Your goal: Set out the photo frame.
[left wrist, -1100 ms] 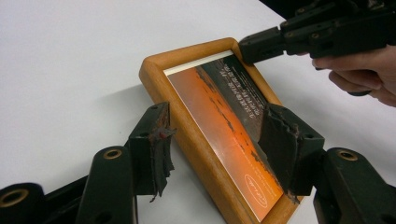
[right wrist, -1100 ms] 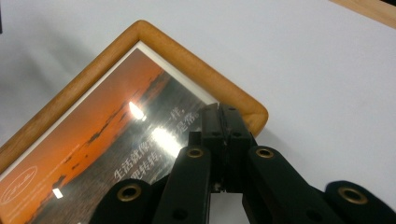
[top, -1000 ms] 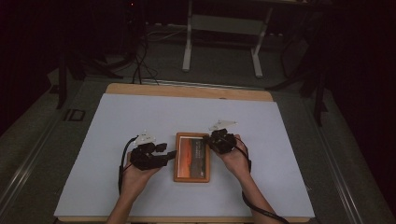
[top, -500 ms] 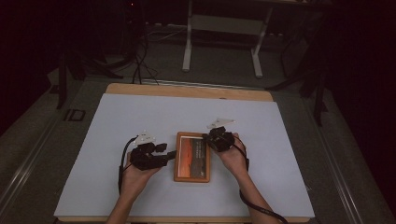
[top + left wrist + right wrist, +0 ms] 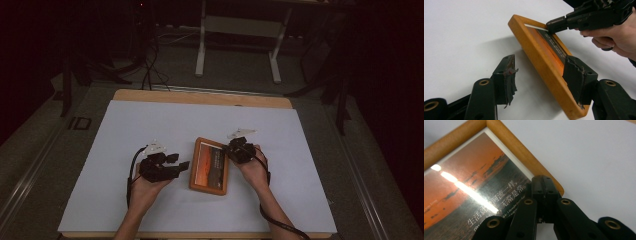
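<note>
Picture frame [image 5: 210, 166] flat on tabletop [image 5: 150, 125]. My left fingers [image 5: 537, 80] spread, straddling frame's edge, not pressing. My right fingers [image 5: 544, 192] pressed together, tips on frame's corner.

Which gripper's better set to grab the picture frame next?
Left, probably. The left gripper has open jaws straddling the picture frame edge; the right gripper is shut, tips resting on the frame's glass.

I see the orange wooden picture frame [image 5: 209, 166] lying on the white table sheet [image 5: 150, 125], between my left gripper [image 5: 183, 166] and right gripper [image 5: 231, 151].
</note>
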Available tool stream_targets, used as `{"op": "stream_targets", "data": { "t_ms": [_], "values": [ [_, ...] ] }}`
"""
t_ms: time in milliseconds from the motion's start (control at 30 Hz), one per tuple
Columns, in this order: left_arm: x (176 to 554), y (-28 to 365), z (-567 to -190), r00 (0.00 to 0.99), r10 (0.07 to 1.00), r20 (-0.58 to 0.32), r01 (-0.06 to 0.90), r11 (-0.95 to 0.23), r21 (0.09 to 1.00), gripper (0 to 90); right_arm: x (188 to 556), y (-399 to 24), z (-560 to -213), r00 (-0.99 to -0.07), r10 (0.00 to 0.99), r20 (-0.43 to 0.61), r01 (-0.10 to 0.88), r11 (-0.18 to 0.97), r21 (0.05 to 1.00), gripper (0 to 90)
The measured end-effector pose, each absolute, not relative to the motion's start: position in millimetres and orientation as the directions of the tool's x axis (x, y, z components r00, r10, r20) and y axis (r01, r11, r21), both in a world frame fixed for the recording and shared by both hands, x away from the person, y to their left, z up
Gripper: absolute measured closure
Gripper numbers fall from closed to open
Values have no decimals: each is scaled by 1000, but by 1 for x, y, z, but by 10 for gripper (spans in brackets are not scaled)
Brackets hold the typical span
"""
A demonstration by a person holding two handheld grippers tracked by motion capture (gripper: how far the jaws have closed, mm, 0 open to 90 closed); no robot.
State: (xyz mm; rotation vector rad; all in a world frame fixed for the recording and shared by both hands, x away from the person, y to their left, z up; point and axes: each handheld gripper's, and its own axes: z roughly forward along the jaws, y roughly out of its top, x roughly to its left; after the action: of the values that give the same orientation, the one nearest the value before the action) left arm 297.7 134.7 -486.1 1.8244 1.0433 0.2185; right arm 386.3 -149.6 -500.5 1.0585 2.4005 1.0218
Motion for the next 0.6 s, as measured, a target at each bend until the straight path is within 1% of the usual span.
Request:
{"op": "stream_targets", "data": {
  "t_ms": [333, 367, 600],
  "values": [
    [297, 135, -486, 613, 733, -295, 560, -139, 817, 430, 390, -156, -512, -654, 756, 8, 538, 459, 707, 900],
    [297, 134, -486, 614, 733, -295, 560, -141, 816, 430, 390, -157, -512, -652, 758, 23, 546, 449, 708, 900],
    [296, 130, -487, 616, 726, -306, 571, -144, 808, 424, 392, -158, -512, -656, 754, 32, 553, 452, 701, 900]
  ]
}}
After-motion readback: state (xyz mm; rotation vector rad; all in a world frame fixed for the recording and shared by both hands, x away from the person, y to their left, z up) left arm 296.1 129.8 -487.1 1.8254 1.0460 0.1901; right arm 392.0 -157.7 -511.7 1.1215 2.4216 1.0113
